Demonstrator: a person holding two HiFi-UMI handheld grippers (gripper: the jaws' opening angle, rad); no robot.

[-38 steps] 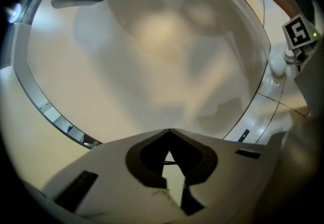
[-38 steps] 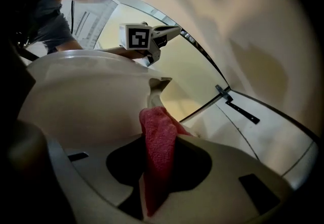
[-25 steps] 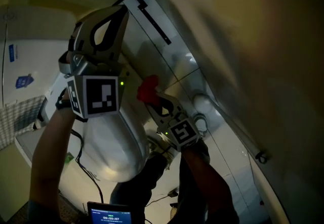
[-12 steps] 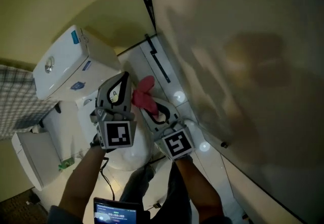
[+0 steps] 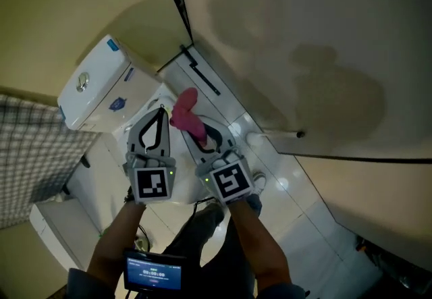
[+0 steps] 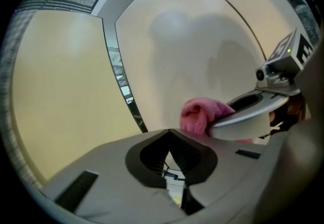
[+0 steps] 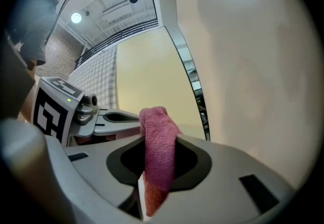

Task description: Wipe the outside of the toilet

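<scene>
Down at left, beneath both tongs, stands the toilet [image 5: 94,92]. My left tongs [image 5: 160,111] are closed on nothing. My right tongs [image 5: 198,134] pinch the pink cloth [image 5: 185,110], held clear of the toilet. No wiped patch shows, so I judge most of the wiping is left.

Cloth [image 5: 186,109] in right gripper [image 5: 200,134], left gripper [image 5: 160,115] beside, toilet [image 5: 94,88] behind-left

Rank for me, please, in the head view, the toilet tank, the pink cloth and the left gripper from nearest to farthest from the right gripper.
1. The pink cloth: clamped in the right gripper's jaws.
2. The left gripper: close beside it, on its left.
3. The toilet tank: farther off, up and left.
</scene>
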